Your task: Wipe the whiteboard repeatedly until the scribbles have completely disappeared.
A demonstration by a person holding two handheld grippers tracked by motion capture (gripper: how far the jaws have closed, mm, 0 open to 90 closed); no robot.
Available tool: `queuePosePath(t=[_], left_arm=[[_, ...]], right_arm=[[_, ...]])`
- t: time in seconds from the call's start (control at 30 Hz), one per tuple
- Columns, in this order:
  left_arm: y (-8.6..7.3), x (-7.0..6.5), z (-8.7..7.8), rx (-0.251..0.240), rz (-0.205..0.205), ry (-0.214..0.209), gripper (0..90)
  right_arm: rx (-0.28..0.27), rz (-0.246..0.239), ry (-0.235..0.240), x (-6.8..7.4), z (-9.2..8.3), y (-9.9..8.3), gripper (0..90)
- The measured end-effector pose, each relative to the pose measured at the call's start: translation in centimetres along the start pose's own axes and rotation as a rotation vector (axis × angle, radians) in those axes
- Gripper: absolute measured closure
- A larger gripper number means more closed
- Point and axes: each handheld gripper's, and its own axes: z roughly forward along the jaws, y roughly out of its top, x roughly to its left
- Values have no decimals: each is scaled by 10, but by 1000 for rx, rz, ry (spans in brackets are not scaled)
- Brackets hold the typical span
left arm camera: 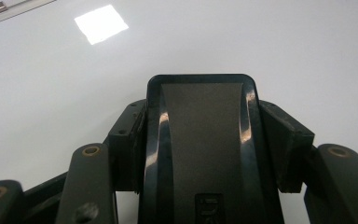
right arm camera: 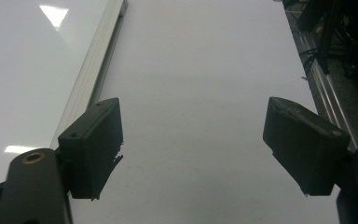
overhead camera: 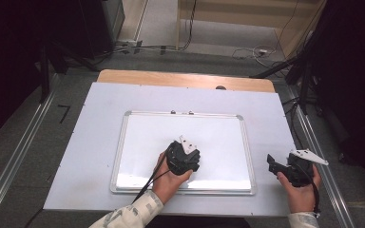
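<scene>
With our left gripper (left arm camera: pixel 200 140) clamped on the black eraser (left arm camera: pixel 200 154) between its jaws over the whiteboard (overhead camera: pixel 138 142), and our right gripper (right arm camera: pixel 193 149) open and empty, tilting risks the eraser slipping out.

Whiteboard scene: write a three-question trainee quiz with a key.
1. True or false: the left gripper is shut on a black eraser.
2. How do the right gripper's jaws stand: A open, B shut on a pen?
3. Over which surface is the left gripper in the high view?

Key: 1 true. 2 A. 3 the whiteboard; the right gripper is beyond its right edge, over the white mat.
</scene>
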Motion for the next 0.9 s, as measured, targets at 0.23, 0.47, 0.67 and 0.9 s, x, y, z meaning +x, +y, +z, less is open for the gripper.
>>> queuePosePath(t=[0.23, 0.47, 0.67, 0.9], left_arm=[[-4, 8, -4, 1, -1, 0, 408], [-7, 14, -7, -3, -7, 5, 409], [-10, 21, -10, -7, -17, 11, 408], [-15, 32, -15, -7, -29, 22, 408]], right_arm=[[0, -2, 0, 0, 0, 0, 185], [-1, -2, -1, 0, 0, 0, 185], [-1, -2, 1, 1, 0, 0, 185], [0, -2, 1, 1, 0, 0, 185]])
